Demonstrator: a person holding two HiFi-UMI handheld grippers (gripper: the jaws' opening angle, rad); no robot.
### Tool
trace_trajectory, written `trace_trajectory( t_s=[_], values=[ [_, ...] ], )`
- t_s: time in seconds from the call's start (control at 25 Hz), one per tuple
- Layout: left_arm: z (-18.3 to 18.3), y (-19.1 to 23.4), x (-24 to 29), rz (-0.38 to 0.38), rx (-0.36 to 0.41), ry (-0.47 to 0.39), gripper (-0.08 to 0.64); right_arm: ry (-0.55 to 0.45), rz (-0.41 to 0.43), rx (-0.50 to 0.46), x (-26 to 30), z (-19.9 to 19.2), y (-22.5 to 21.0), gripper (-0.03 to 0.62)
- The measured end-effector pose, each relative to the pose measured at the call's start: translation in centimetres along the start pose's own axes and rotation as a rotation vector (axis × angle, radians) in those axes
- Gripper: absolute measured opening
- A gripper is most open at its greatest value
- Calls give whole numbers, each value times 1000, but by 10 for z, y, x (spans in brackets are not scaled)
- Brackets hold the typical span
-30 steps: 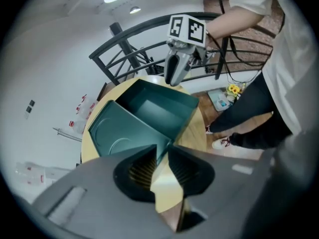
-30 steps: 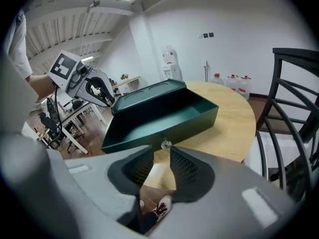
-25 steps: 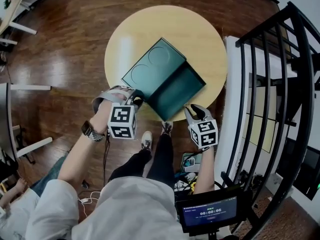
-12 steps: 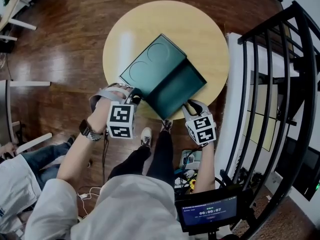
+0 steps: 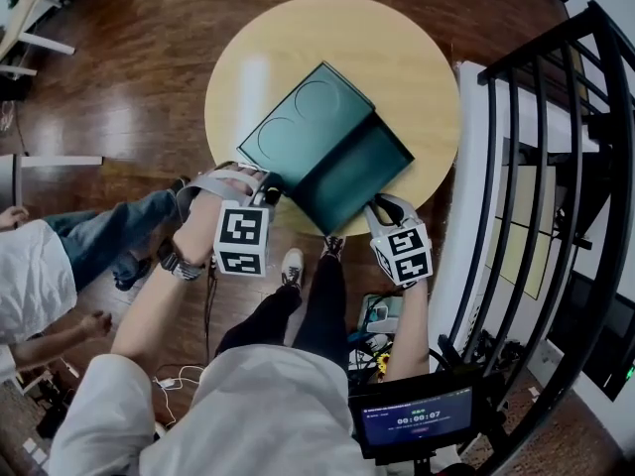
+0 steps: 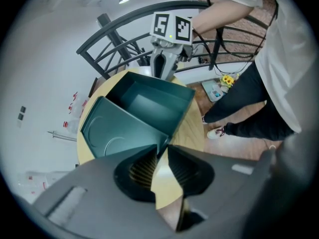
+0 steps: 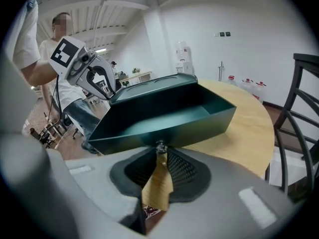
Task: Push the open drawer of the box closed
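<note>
A dark green box [image 5: 298,127] lies on a round wooden table [image 5: 397,58]. Its drawer [image 5: 359,172] stands pulled out toward me and is empty. My left gripper [image 5: 266,194] sits at the box's near left corner, and its tips [image 6: 163,151] pinch the box wall [image 6: 107,131] there. At the drawer's front my right gripper [image 5: 382,206] is closing. A small knob [image 7: 160,146] on the drawer front [image 7: 164,116] sits between that gripper's [image 7: 160,152] tips, which touch it. Each gripper shows in the other's view: the right one [image 6: 163,66], the left one [image 7: 102,86].
A black metal railing [image 5: 556,167] runs along the right, close to the table. Another person [image 5: 40,276] is on the wooden floor at the left. A small screen [image 5: 417,419] hangs in front of my body, and my legs [image 5: 298,315] reach under the table's near edge.
My right gripper moved forward to the drawer front and narrowed its jaws round the knob. The left gripper stayed at the box corner. The person at the left walked further into view.
</note>
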State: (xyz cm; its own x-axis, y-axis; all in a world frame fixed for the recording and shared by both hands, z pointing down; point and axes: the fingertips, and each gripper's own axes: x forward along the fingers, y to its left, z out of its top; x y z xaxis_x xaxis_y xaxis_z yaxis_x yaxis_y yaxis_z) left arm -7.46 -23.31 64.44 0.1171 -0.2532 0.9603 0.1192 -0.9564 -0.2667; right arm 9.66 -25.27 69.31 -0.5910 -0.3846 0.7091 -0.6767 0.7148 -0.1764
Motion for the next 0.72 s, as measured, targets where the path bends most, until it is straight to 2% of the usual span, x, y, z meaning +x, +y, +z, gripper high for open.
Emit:
trace_trajectory(
  t_s=[0.44,0.72],
  values=[
    [2,1,-1,-7,-5,6,78,-2,22,-58,9,17,-6,71],
    [0,-7,-5,-9,-18,-1,80,-25,38,-68,20,31,8,71]
  ],
)
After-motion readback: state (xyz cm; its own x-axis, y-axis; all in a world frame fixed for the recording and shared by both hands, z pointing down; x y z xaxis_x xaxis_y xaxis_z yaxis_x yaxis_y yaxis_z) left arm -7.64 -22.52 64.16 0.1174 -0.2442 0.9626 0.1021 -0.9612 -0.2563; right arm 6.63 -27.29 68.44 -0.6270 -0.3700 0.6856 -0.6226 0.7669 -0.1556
